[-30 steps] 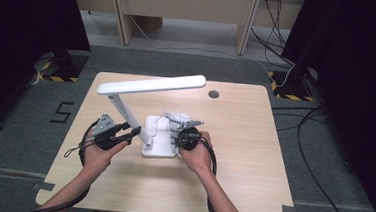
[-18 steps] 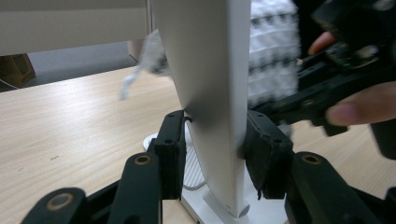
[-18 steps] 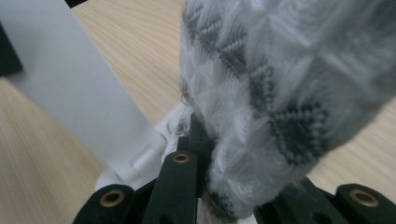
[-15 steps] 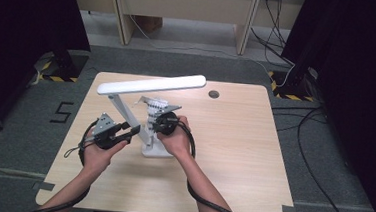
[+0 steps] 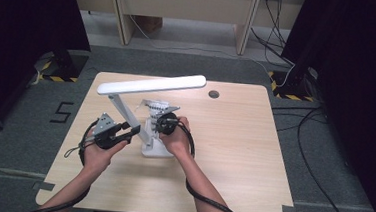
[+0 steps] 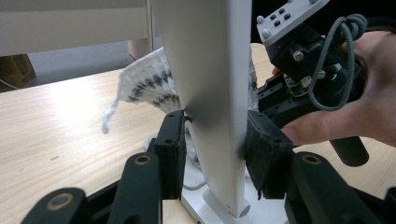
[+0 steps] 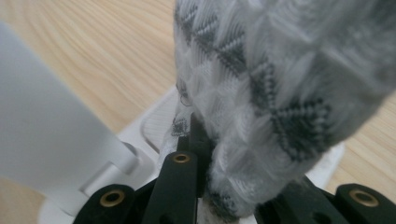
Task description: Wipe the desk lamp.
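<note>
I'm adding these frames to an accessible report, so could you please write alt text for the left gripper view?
The left gripper clamps its two black jaws on the slanted white arm of a desk lamp, just above the lamp's base on a light wooden table. Behind the arm, a white and grey knitted cloth hangs, and at right a hand holds the right gripper.
</note>
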Tool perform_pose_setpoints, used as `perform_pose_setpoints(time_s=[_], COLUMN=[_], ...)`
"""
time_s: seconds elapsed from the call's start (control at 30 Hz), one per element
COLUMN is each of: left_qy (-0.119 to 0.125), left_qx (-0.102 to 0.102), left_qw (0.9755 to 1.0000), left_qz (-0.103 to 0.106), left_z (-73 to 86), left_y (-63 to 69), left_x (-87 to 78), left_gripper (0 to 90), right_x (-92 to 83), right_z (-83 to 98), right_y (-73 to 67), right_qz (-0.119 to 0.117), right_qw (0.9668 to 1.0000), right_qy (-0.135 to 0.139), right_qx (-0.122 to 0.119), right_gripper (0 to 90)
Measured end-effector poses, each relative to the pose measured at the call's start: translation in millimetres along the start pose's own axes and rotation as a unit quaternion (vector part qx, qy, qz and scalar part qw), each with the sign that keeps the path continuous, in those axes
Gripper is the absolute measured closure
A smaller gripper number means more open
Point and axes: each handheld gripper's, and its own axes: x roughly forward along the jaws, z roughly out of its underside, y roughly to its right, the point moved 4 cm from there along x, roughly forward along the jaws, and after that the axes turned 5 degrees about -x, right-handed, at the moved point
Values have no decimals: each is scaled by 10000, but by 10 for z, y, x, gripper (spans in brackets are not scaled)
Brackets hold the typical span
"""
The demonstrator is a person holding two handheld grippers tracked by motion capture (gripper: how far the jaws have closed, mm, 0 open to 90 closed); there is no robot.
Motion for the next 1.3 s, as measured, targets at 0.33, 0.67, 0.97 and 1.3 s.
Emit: perform_pose_setpoints(time_s=[0.33, 0.67, 0.97, 1.3], left_qy=[-13, -4, -6, 1], left_qx=[0, 4, 2, 0], left_qw=[10000, 10000, 10000, 10000], left_qz=[-3, -1, 1, 8], left_z=[1, 2, 0, 2], left_y=[3, 2, 2, 1], left_x=[-4, -10, -10, -10], left_gripper=[599, 602, 602, 602], right_x=[-101, -145, 63, 288], right_z=[154, 24, -209, -368], right_y=[267, 342, 197, 113], right_qz=[393, 457, 172, 62], right_qw=[9989, 9984, 9993, 9995], right_qy=[-142, 130, 320, 322], right_qx=[232, 320, 124, 14], right_gripper=[830, 828, 826, 822])
